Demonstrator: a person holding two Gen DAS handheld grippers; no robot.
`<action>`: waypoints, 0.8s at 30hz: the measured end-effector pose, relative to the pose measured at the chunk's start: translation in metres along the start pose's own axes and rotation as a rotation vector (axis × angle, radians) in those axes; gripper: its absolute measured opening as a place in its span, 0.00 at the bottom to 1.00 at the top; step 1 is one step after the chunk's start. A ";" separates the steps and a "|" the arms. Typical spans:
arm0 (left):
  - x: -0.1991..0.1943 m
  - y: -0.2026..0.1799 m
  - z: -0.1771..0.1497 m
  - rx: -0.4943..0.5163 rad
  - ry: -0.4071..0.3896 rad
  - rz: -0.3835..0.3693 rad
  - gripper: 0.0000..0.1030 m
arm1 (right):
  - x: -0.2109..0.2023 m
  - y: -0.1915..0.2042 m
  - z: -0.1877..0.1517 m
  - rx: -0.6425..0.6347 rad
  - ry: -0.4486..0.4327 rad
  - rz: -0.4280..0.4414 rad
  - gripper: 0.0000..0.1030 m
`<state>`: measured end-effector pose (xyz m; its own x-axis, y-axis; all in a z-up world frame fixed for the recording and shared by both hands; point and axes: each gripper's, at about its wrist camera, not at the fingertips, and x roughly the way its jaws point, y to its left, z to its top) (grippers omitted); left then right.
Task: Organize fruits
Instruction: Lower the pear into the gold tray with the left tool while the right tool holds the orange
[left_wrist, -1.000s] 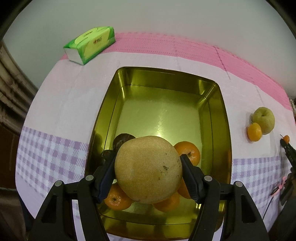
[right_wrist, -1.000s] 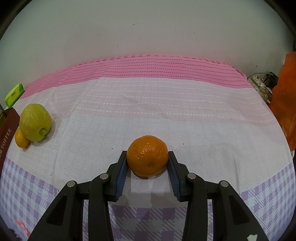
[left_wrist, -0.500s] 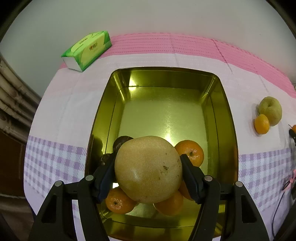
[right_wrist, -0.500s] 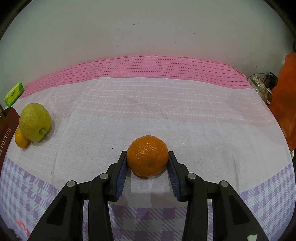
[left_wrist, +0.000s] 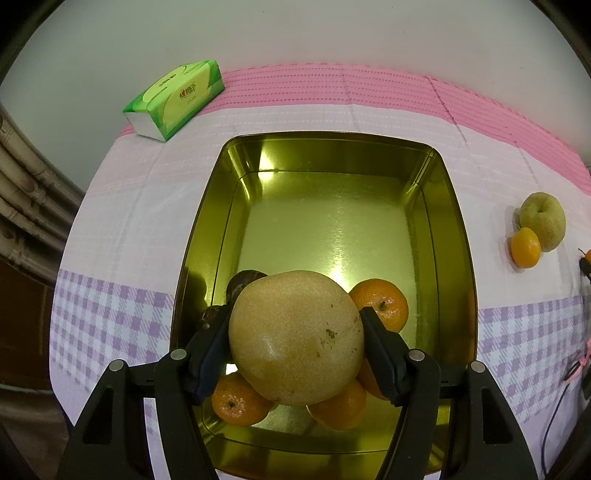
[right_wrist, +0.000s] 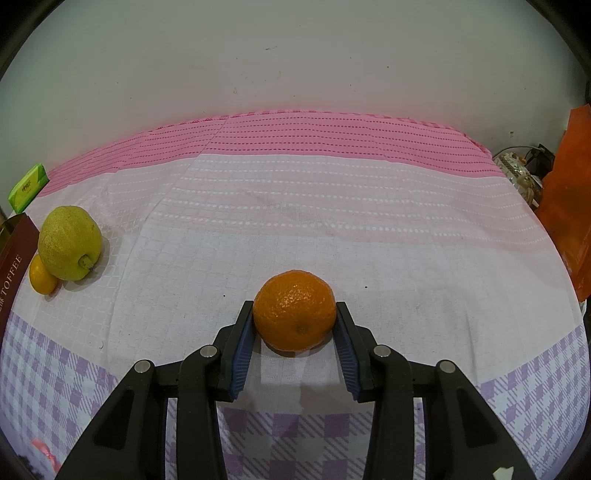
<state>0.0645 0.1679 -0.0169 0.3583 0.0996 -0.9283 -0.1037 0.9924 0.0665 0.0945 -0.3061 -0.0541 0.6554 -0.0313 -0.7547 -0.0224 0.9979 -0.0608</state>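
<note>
My left gripper is shut on a large tan pear, held over the near end of a gold tin. Several oranges and dark fruits lie in the tin under the pear. In the right wrist view my right gripper is shut on an orange that rests on the tablecloth. A green pear and a small orange lie together on the cloth to its left; the left wrist view shows the same green pear and small orange right of the tin.
A green tissue pack lies behind the tin at the left. A brown toffee box stands at the left edge of the right wrist view. An orange bag and clutter sit at the table's right end. A wall rises behind the table.
The left wrist view has rolled a little, so the tin and the tissue pack look shifted and less tilted. The pear stays gripped. The right gripper and its orange have not moved.
</note>
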 end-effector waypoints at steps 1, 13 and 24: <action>0.000 0.000 0.000 0.000 0.001 0.000 0.66 | 0.000 0.000 0.000 -0.002 0.000 0.000 0.37; -0.001 -0.001 -0.001 0.017 -0.007 0.007 0.67 | -0.004 0.005 0.000 0.006 0.008 -0.026 0.36; -0.003 -0.005 -0.005 0.031 -0.014 -0.004 0.68 | -0.030 0.034 0.013 -0.010 -0.028 0.007 0.36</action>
<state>0.0599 0.1623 -0.0166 0.3715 0.0964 -0.9234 -0.0732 0.9945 0.0743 0.0839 -0.2707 -0.0248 0.6757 -0.0223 -0.7368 -0.0344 0.9975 -0.0618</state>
